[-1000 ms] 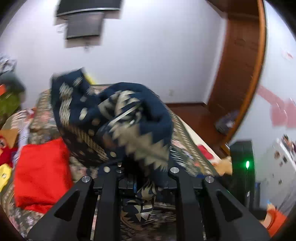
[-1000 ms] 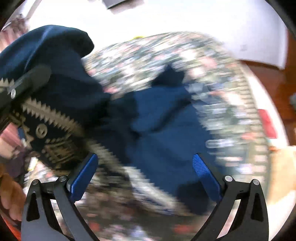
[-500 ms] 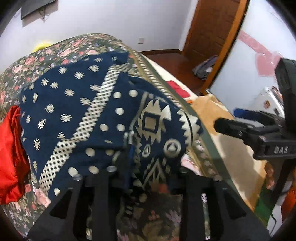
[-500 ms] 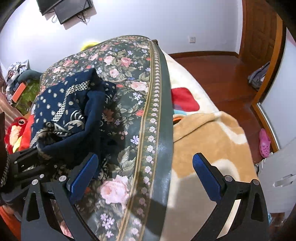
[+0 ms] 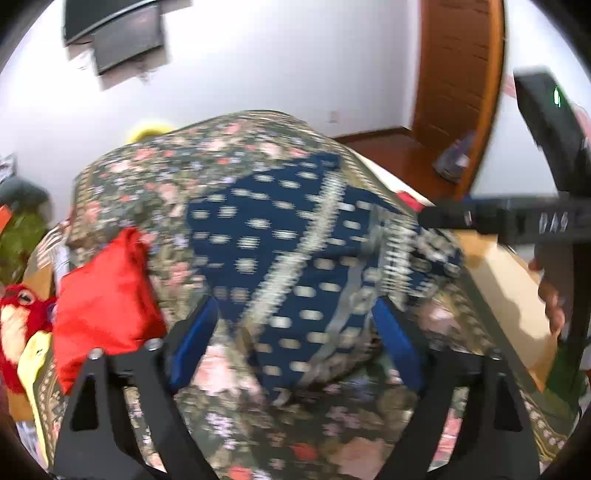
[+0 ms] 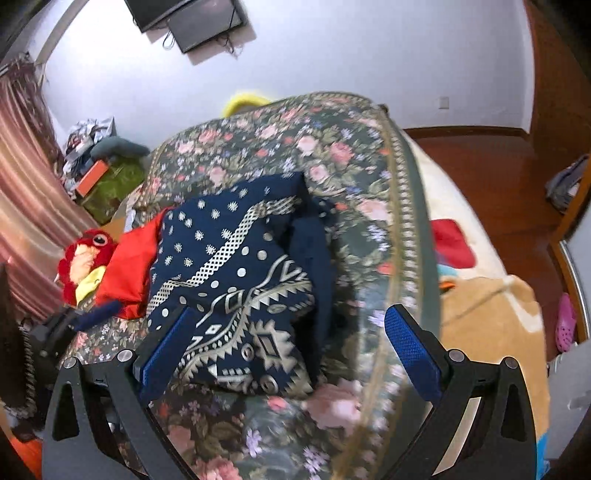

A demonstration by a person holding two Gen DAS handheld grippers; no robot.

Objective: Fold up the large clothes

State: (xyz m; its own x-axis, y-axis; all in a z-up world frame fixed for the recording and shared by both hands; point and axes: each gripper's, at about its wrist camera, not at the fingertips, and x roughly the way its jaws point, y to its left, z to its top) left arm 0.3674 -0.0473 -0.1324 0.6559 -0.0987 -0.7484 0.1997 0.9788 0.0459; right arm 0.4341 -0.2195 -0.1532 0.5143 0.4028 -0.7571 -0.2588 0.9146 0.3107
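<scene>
Left wrist view: the left gripper (image 5: 295, 343) has its blue-padded fingers (image 5: 192, 339) spread wide and opening; the near edge of the navy patterned garment (image 5: 295, 258) lies between them, but the pads do not press on it. The garment lies in a folded heap on the floral bedspread (image 5: 221, 166), which covers the bed. A red cloth (image 5: 103, 295) lies just to the left of the garment, touching its edge, and a red plush toy (image 5: 18, 314) lies at the far left margin. The right gripper's black body (image 5: 517, 221) enters from the right edge, above the garment's right side, with a person's hand (image 5: 552, 299) below it. A wooden door (image 5: 458, 66) and a dark wall-mounted screen (image 5: 118, 33) are visible behind the bed. This view is motion-blurred. Right wrist view: the right gripper (image 6: 291, 350) has its fingers (image 6: 413, 354) spread wide and holds nothing; the left pad overlaps the garment's near-left corner in the picture, and whether it touches the fabric cannot be determined. The navy patterned garment (image 6: 236, 280) lies left of centre on the floral bedspread (image 6: 351, 155), with its dotted panel toward the far side and its geometric border toward the camera. The red cloth (image 6: 133, 266) protrudes from beneath the garment's left edge, with the red plush toy (image 6: 85, 258) beside it. A tan blanket (image 6: 487, 314) hangs over the bed's right side, above the wooden floor (image 6: 480, 166). A pink striped curtain (image 6: 26, 206) occupies the left margin.
</scene>
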